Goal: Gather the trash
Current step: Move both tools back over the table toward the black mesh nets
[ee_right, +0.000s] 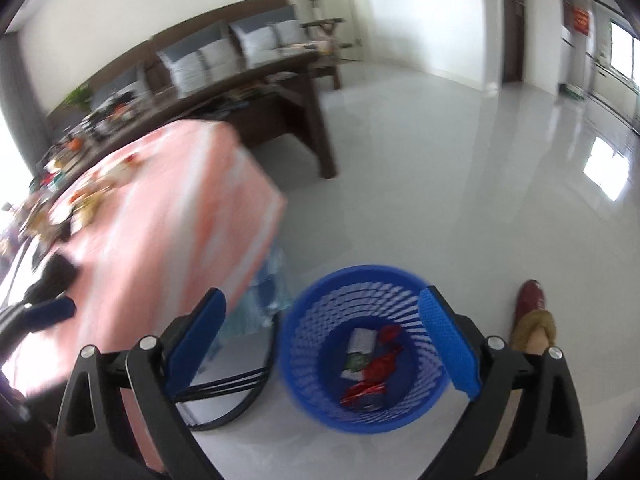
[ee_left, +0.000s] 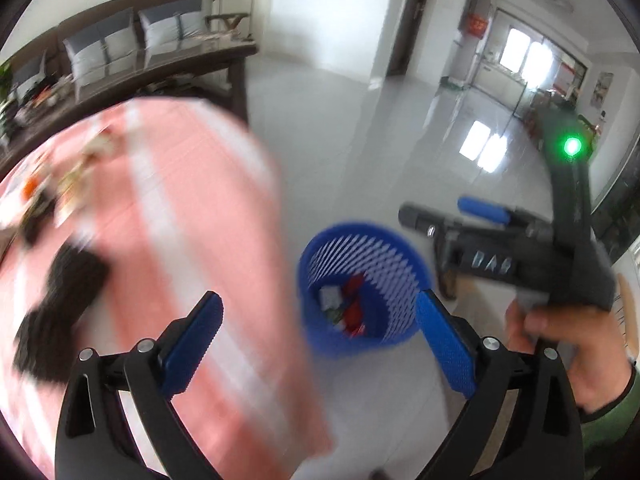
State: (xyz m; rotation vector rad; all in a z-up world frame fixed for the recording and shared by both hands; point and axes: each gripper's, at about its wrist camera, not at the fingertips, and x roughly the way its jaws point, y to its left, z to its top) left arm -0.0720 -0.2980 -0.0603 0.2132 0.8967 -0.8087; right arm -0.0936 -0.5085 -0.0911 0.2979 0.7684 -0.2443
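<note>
The left gripper [ee_left: 318,338] is seen with its two blue-padded fingers [ee_left: 191,344] spread wide apart, and nothing is held between them. The right gripper [ee_right: 322,342] is likewise seen with its fingers [ee_right: 448,346] set wide apart and empty.

A blue basket [ee_left: 362,240] with a slotted wall is observed standing on the pale tiled floor [ee_left: 360,120]. In the left wrist view it lies ahead of the fingers, nearer the right-hand finger, whose tip overlaps the basket's rim in the picture; contact cannot be established. In the right wrist view the basket [ee_right: 308,332] lies below and between the fingers, shifted toward the right-hand finger, whose pad overlaps the rim.

Trash is noted inside the basket: red wrappers [ee_right: 380,364] and a white packet [ee_right: 362,340] lie on its bottom, with a small green-marked piece beside them. The same contents [ee_left: 346,304] are visible in the left wrist view, though blurred.

A table with a pink and white cloth [ee_left: 160,220] stands to the left of the basket. Dark items [ee_left: 76,276] and scattered small litter [ee_left: 80,168] are recorded on it; these are too blurred to identify.

The right gripper's body and the hand [ee_left: 568,344] holding it are visible at the right of the left wrist view. A red-brown shoe [ee_right: 530,300] is seen on the floor just right of the basket.
</note>
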